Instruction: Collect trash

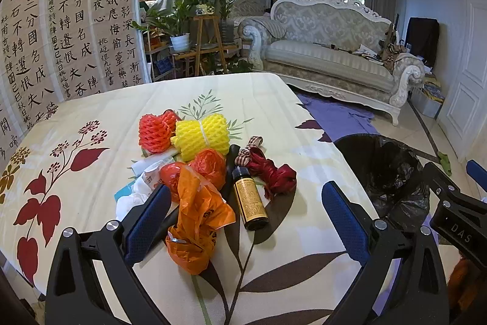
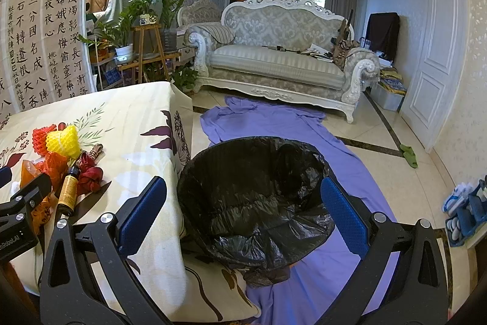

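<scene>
I hold the left gripper (image 1: 243,218) jaws wide over the orange bag (image 1: 199,215) (bottle (image 1: 249,200) beside it); right gripper (image 2: 243,212) gapes above the bin (image 2: 255,191)

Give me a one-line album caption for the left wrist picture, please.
Open left claw poised over an orange plastic bag and small brown bottle on a floral tablecloth.

Left gripper (image 1: 246,212) and right gripper (image 2: 243,209): black angular frames, silver screws, blue textured pads (image 1: 147,221), white lettering.
</scene>
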The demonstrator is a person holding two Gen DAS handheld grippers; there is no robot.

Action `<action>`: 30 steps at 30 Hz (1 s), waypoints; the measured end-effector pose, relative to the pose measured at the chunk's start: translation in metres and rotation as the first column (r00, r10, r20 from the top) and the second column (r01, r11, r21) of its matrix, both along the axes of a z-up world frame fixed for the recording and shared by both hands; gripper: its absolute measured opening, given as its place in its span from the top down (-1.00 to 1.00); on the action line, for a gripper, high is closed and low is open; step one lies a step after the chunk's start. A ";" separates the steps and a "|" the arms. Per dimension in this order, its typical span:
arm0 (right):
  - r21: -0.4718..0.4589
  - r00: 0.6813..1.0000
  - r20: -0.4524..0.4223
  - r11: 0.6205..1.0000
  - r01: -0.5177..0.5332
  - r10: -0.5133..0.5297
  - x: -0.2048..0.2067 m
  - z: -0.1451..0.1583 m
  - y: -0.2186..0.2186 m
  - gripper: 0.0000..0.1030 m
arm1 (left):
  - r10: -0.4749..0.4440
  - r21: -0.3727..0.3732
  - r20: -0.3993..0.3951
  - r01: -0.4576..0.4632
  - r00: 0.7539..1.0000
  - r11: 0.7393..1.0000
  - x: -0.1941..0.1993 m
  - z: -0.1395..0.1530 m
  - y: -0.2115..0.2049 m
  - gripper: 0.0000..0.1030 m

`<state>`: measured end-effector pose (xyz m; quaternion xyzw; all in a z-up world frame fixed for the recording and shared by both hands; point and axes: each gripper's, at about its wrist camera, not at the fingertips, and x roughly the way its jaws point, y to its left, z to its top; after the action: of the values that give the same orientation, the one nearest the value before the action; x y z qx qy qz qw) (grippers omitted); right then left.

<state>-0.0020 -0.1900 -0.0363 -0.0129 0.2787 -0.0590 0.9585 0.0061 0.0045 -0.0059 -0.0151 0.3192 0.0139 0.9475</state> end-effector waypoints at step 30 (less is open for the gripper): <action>0.001 1.000 -0.012 1.000 -0.001 0.001 0.006 -0.005 0.001 -0.92 | -0.005 0.012 -0.014 0.005 1.000 1.000 0.004 -0.004 -0.002 -0.87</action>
<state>0.0037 -0.1886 -0.0409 -0.0129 0.2843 -0.0584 0.9569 0.0098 0.0021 -0.0096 -0.0087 0.3256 0.0133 0.9454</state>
